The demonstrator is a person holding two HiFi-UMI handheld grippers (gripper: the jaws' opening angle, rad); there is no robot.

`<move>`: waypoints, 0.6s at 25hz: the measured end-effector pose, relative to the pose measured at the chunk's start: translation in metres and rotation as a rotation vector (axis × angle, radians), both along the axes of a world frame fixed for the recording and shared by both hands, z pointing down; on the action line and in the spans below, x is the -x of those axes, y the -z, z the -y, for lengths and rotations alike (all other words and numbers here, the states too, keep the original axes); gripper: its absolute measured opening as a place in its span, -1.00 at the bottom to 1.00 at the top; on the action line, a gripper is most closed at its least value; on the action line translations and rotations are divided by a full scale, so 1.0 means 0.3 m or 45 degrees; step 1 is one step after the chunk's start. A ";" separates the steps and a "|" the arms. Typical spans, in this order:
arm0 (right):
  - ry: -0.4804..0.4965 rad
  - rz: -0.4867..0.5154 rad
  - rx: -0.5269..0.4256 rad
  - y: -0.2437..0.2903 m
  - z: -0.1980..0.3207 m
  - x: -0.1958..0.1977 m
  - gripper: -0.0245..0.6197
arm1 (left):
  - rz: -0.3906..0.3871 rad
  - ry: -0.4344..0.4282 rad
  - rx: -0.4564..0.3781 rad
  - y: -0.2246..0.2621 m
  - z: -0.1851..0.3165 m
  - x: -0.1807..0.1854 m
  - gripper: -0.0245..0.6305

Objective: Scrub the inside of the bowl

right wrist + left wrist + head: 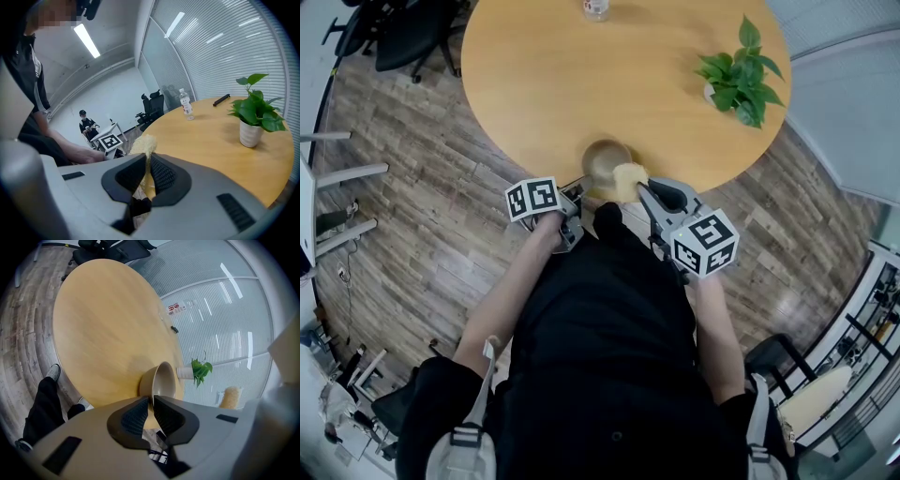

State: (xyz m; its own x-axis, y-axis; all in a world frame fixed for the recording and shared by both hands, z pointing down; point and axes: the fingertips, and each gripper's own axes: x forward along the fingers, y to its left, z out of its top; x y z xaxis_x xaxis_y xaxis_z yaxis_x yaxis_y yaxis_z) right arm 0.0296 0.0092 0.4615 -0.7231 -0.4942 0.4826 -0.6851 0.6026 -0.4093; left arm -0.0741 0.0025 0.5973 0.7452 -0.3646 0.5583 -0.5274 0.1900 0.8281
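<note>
Where the person's black-clad body meets the near edge of the round light-wood table point(534, 84), the left gripper point(152, 400) has its 2 black ribbed pads drawn narrow on the near rim of the small round tan bowl point(161, 379), pinching its wall. Just beside it, the right gripper point(146, 157) is clamped on a pale yellow fibrous scrubbing sponge point(143, 144). The sponge's free end sticks out past the pads and sits at the bowl's near right rim in the head view; whether it touches the rim cannot be told. The bowl stands right at the table's near edge, and what shows of its inside is plain smooth tan. Farther across the tabletop to the right, a white pot point(251, 133) holds a green leafy plant point(257, 103). At the far edge stands 1 clear plastic bottle point(186, 105) with a label; its contents cannot be made out. A thin black object point(221, 99) lies near it. Around the table runs a grey-brown wood-plank floor point(412, 187), with black office chairs point(403, 33) beyond it. A glass wall with fine horizontal slats point(220, 47) rises behind the plant. A seated person in dark clothes point(86, 124) is by the far white wall.
</note>
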 end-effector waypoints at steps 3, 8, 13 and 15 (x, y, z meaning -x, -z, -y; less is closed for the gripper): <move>0.013 0.005 0.008 -0.005 -0.008 0.005 -0.80 | -0.002 -0.004 0.009 0.003 -0.008 -0.004 -0.80; 0.038 -0.013 0.022 -0.026 -0.026 0.016 -0.80 | 0.024 -0.026 0.001 0.007 -0.022 -0.004 -0.83; 0.058 -0.070 0.021 -0.047 -0.027 0.008 -0.80 | 0.052 -0.061 -0.030 0.028 -0.023 -0.014 -0.85; 0.063 -0.096 0.020 -0.054 -0.029 0.003 -0.80 | 0.054 -0.083 -0.049 0.055 -0.020 -0.021 -0.85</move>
